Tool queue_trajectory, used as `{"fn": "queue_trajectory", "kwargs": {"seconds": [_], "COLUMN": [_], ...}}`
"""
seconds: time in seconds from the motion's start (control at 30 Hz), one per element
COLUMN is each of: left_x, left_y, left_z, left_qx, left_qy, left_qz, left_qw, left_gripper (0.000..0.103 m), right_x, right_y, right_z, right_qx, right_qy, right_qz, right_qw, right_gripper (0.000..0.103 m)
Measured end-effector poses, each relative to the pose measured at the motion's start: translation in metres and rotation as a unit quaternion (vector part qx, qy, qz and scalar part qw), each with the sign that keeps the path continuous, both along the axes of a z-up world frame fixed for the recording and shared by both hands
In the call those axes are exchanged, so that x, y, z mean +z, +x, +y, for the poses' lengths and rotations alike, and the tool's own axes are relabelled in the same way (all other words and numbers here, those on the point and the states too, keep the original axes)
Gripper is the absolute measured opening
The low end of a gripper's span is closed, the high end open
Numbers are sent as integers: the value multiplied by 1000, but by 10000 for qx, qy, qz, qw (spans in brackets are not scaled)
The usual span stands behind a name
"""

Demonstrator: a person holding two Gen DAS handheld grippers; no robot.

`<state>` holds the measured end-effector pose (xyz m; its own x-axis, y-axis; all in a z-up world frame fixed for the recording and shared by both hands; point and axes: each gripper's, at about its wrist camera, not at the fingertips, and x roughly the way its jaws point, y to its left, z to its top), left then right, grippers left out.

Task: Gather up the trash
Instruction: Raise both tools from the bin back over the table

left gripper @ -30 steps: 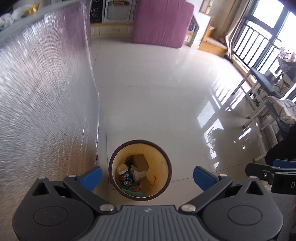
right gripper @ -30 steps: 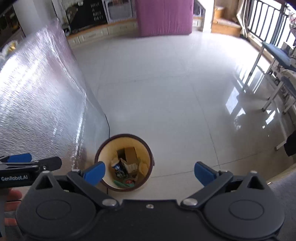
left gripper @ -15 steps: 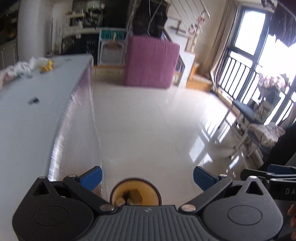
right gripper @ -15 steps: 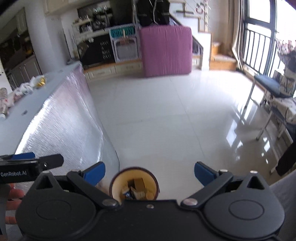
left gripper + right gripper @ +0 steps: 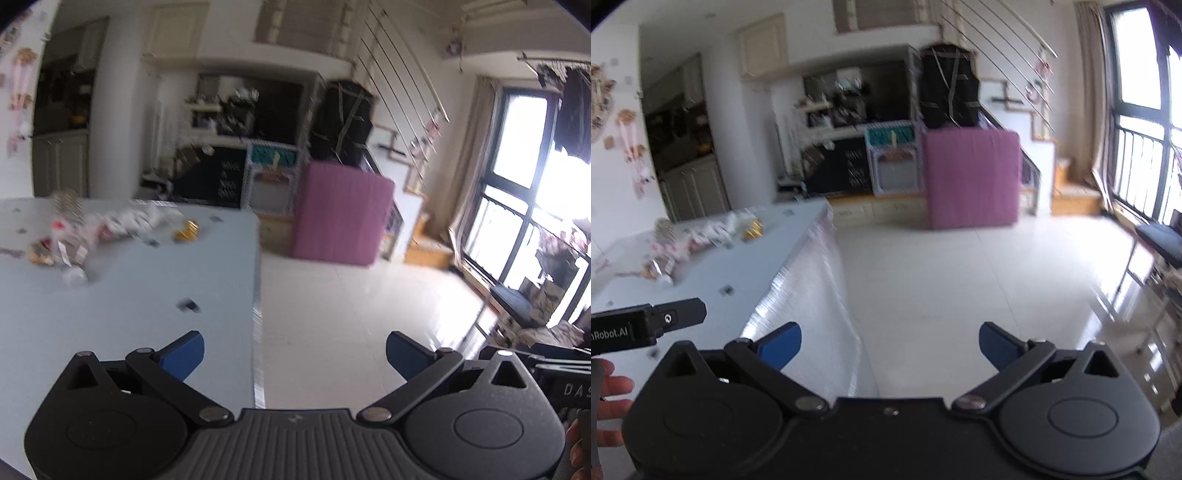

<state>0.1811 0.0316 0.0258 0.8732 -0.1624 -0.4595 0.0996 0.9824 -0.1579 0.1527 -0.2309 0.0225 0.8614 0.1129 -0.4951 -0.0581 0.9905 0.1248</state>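
The left gripper (image 5: 293, 352) is nearest, its blue jaws spread wide with nothing between them, held over the near corner of the pale blue table (image 5: 129, 295). The right gripper (image 5: 890, 345) hangs just off that table's right edge, over the white floor (image 5: 979, 277), jaws likewise wide apart and empty. Farther along the table top lies the trash (image 5: 92, 229): a blurred heap of crumpled wrappers, with a gold foil piece (image 5: 186, 230) at its right end near the table's far corner. Beyond the table's far end stands a pink mattress (image 5: 971, 177)
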Motion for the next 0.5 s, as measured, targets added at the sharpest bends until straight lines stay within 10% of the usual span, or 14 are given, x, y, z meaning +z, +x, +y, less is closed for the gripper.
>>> {"fn": "queue_trajectory", "kwargs": {"seconds": [0.5], "left_x": [24], "left_y": [-3], "left_z": [125], "left_qx": [1035], "left_qy": [369], "left_qz": [-766], "left_qw": [9910], "left_gripper": [103], "right_x": [35], "right_y": [35], "right_z": [140], "right_qx": [934], "right_qy": [163], "right_qz": [-1178], "right_qw": [9885], "right_gripper": [103]}}
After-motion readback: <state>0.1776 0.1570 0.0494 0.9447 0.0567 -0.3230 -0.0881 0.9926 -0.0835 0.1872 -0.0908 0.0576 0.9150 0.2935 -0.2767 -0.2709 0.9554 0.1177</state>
